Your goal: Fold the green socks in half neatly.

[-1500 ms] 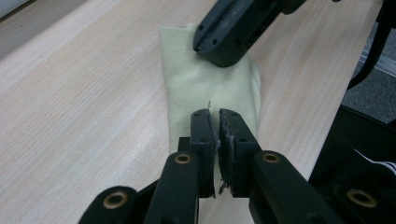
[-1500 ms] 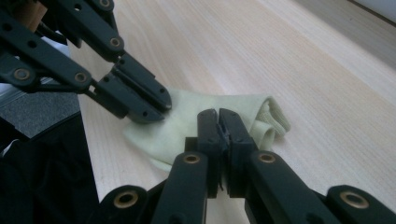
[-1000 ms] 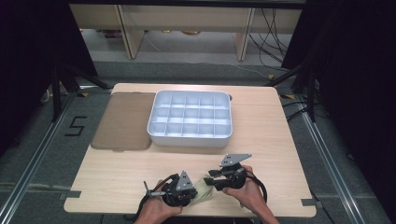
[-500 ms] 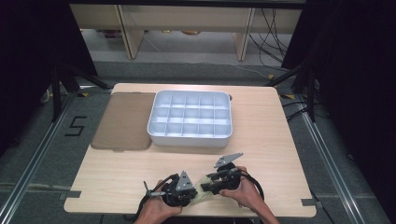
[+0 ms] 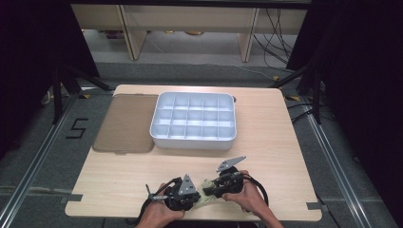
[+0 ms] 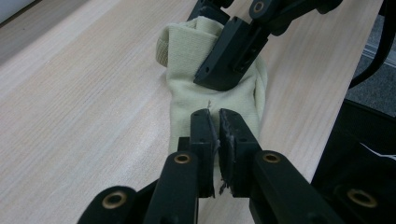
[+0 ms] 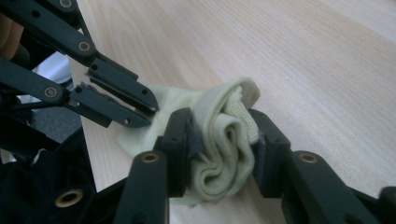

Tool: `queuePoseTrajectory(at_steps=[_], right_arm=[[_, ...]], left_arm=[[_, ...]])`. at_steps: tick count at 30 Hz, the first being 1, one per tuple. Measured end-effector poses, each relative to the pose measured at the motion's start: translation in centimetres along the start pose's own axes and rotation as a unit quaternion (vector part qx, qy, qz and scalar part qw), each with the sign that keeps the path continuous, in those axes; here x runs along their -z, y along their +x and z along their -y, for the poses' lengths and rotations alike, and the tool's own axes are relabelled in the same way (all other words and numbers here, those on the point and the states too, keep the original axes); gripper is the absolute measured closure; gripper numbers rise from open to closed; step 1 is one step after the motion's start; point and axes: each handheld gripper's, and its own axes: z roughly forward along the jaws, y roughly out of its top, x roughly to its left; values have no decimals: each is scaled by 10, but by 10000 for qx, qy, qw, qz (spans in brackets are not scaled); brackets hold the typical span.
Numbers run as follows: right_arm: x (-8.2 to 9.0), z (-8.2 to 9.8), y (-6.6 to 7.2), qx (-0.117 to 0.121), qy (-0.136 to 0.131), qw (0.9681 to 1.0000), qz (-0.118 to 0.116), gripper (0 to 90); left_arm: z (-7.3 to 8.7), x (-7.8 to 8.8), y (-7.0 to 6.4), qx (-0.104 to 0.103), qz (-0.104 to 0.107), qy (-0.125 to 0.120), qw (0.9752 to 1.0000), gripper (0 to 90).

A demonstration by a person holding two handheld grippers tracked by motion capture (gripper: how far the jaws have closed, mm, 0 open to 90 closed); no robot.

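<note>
Fingers of the left gripper and right gripper meet near the surface's 6 o'clock edge in the high view, both on a pale yellow sock lying between them. A person's left hand and right hand carry the grippers. A white compartment tray sits at the centre of the surface, toward 12 o'clock from the sock, and a brown lid lies flat just beside it at 9 o'clock.

Left gripper view: the left gripper's fingers are pressed together on a thin fold of the sock, which lies on the surface and runs away toward 12 o'clock. The right gripper's finger rests on the cloth at 12 o'clock.

Right gripper view: the right gripper's fingers have just been closing and now clamp a bunched, rolled part of the sock from both sides. The left gripper's closed fingers reach in from 10 o'clock and hold the flatter end of the sock. The wooden surface extends toward 1 o'clock.
</note>
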Motion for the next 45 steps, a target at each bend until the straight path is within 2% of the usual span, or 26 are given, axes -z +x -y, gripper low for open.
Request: queuePoseTrajectory(at_steps=[3,5,6,8,9,10,11,12,13,14,18,19,20,23,24,25,28,29,31,33,35,36,39,41,44,45], right_arm=[[0,2,0,-161,-75,9998,-23,671],[1,3,0,-227,-115,9997,-32,680],[1,3,1,-235,-119,9996,-27,684],[1,3,1,-223,-120,9997,13,689],[0,3,2,-204,-132,9997,41,694],[1,3,2,-231,-142,9996,52,699],[1,4,3,-246,-185,9995,60,705],[2,4,3,-242,-202,9995,70,705],[2,4,3,-242,-202,9995,70,708],[3,4,4,-245,-223,9994,80,712],[3,3,5,-223,-291,9993,24,717],[6,2,7,-197,-259,9994,109,718],[6,2,7,-197,-259,9994,109,718],[6,0,8,-170,-264,9995,105,720],[7,0,9,-156,-278,9994,110,721],[7,0,9,-156,-278,9994,110,721],[8,-1,11,-140,-299,9994,100,721],[9,-2,12,-172,-279,9994,53,722],[11,-2,11,-82,-315,9994,123,722],[13,-3,11,-82,-315,9994,143,722],[15,-3,11,-99,-339,9993,132,722],[17,-3,11,-99,-365,9992,160,722],[21,-3,10,-109,-397,9990,146,722],[23,-4,9,-118,-429,9989,155,722],[23,-4,8,-76,-438,9989,172,722],[24,-4,8,-131,-429,9989,120,722]], left_arm=[[0,0,1,-41,10,-8,10000,830],[0,0,0,12,7,-20,10000,825],[1,0,0,114,1,-14,9999,821],[1,1,1,105,-29,-2,9999,814],[1,2,1,98,39,-17,9999,795],[1,3,2,36,5,-67,10000,765],[2,3,1,154,50,-77,9998,723],[2,5,3,117,20,-104,9999,699],[2,7,3,179,-28,-137,9997,699],[3,8,4,202,-46,-220,9995,639],[10,20,8,410,-106,-271,9987,574],[12,23,9,463,-62,-323,9984,534],[13,24,10,521,15,-372,9979,534],[19,30,9,765,-11,-401,9963,468],[21,32,11,701,-2,-367,9969,442],[22,33,11,784,28,-318,9964,442],[26,36,13,768,-65,-237,9967,396],[27,37,13,773,-13,-223,9968,388],[30,38,11,856,-59,-194,9961,375],[32,40,12,730,-124,-136,9972,363],[34,42,13,726,-129,-103,9972,354],[35,42,13,835,-140,-96,9964,351],[39,45,16,833,-194,-82,9963,340],[42,47,19,928,-259,-82,9953,334],[45,49,23,908,-370,-33,9952,319],[47,48,25,982,-418,-9,9943,309]])
